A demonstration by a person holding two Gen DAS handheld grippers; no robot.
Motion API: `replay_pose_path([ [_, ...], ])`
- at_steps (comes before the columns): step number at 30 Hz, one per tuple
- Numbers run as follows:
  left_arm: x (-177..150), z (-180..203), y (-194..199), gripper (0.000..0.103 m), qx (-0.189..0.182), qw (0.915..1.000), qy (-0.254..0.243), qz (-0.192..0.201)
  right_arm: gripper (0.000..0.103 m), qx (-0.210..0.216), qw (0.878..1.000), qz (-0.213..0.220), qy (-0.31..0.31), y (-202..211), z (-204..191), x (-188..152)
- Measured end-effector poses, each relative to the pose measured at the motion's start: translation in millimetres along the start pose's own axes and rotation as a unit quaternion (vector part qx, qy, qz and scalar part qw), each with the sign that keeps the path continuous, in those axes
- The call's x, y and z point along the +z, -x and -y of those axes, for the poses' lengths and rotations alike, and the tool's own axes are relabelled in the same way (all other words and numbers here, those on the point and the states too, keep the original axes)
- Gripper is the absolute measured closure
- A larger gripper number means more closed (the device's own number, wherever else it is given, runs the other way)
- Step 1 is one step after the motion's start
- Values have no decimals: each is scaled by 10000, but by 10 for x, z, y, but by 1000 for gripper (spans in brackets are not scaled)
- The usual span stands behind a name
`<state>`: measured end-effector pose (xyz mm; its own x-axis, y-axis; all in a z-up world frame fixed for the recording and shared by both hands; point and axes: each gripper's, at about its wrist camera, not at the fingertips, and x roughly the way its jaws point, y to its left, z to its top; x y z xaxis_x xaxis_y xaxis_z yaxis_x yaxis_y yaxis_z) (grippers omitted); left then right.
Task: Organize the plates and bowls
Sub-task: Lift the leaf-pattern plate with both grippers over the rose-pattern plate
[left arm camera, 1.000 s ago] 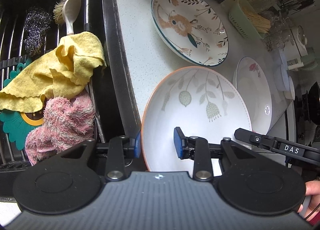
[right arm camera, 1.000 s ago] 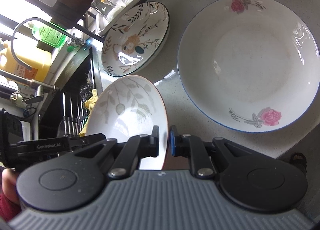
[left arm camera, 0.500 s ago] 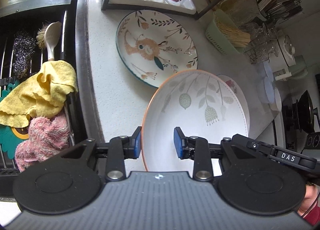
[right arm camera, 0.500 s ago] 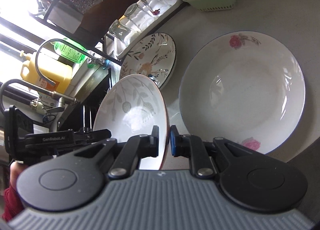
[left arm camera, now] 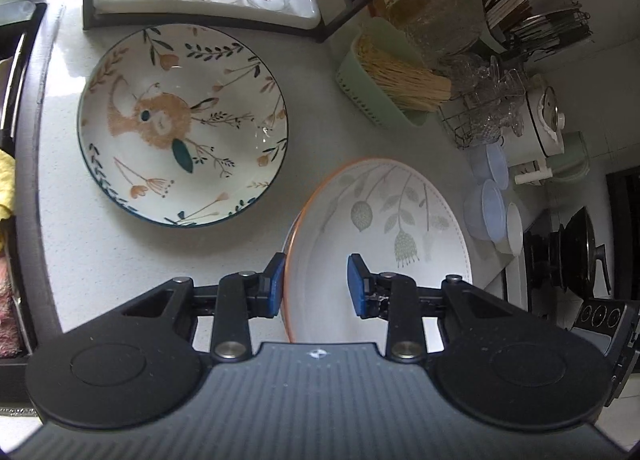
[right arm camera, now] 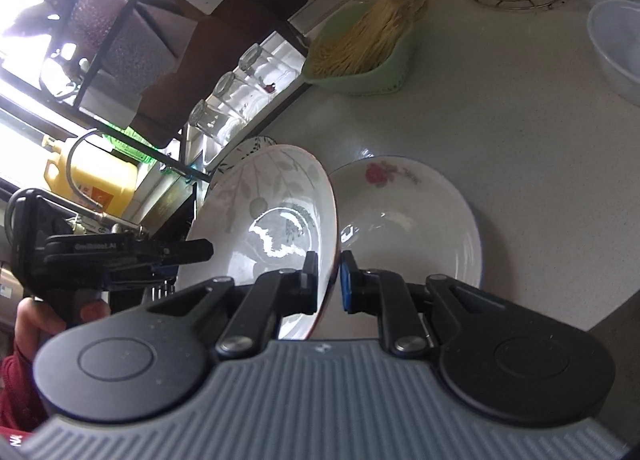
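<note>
Both grippers hold a white plate with grey leaves and an orange rim [left arm camera: 392, 220], tilted above the counter. My left gripper [left arm camera: 316, 280] is shut on its near left wall, one blue pad outside the rim and one inside. My right gripper [right arm camera: 328, 272] is shut on the plate's [right arm camera: 272, 216] opposite rim. Right behind the held plate, a white plate with pink roses [right arm camera: 420, 220] lies flat on the counter. A deer-patterned deep plate [left arm camera: 180, 124] rests on the counter to the left. A hand in a red sleeve [right arm camera: 40, 320] carries the left gripper.
A tray of upturned glasses [left arm camera: 200, 0] stands behind the deer plate. A green basket of chopsticks [left arm camera: 384, 100], a wire rack of glassware [left arm camera: 488, 116] and small pale bowls [left arm camera: 492, 208] line the right side. The sink [left arm camera: 12, 140] is at the left, a stove [left arm camera: 580, 260] at the far right.
Both grippers have carried the leaf plate up and to the right, away from the sink. It now hangs by the rose plate, and the cloths have slid out of the left view.
</note>
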<state>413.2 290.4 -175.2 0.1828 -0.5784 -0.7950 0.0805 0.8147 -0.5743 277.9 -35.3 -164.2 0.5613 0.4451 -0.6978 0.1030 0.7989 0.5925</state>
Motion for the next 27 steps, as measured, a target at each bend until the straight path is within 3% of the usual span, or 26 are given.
replay_pose_path([
  [12,110,265,-473,67,437,9983,-236,-297,88,-262,9996,73,-70,-115,356,10],
  [17,136,292,-540,67,413,9985,-195,-294,88,-261,9995,101,-135,-135,476,9],
  [27,129,392,-590,67,839,9952,-378,-319,88,-397,9991,-36,171,-300,469,-2],
])
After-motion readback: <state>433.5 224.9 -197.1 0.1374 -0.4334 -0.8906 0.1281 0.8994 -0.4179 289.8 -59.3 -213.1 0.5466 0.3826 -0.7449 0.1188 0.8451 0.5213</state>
